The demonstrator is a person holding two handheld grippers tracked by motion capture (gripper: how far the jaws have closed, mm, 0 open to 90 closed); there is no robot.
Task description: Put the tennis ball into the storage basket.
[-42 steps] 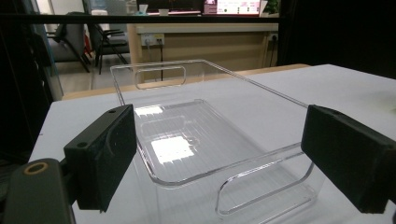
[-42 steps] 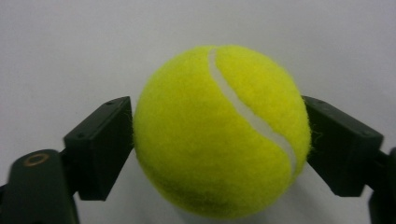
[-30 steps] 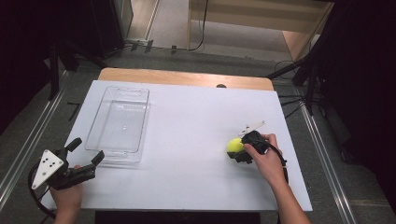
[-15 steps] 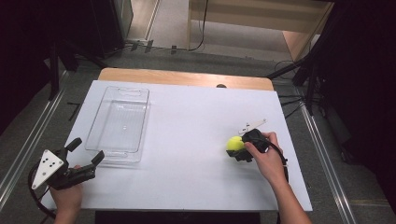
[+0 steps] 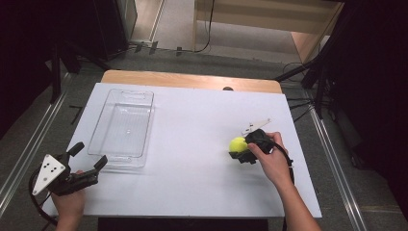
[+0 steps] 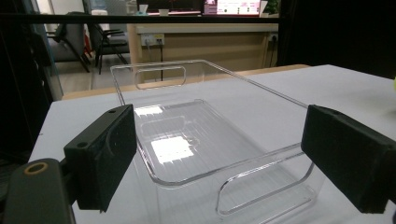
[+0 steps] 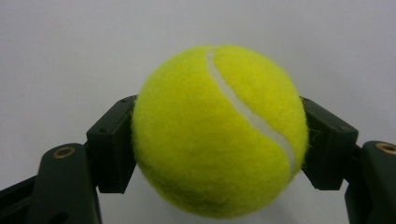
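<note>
Where the high view begins at its lower left, the left gripper [image 5: 89, 163] sits in a hand at the table's near corner, its jaws spread apart and holding nothing; part of the hand is cut off by the bottom edge. Its own view shows the two black jaws standing wide at either side of the frame, with the near end of the clear plastic bin [image 6: 196, 135] between and beyond them, apart from both pads. That bin [image 5: 122, 126] lies in the left half of the white table [image 5: 192, 183], empty as far as its see-through walls let one judge, its rim faint against the white surface. Right of centre, the yellow tennis ball [image 5: 237, 144] is clamped in the right gripper [image 5: 239, 150], low over the table; the hand covers most of the gripper's body, and whether the ball touches the tabletop cannot be told. Seen from the right gripper view, the ball [image 7: 219, 130] hides the inner faces of both pads, which press its left and right flanks.
</note>
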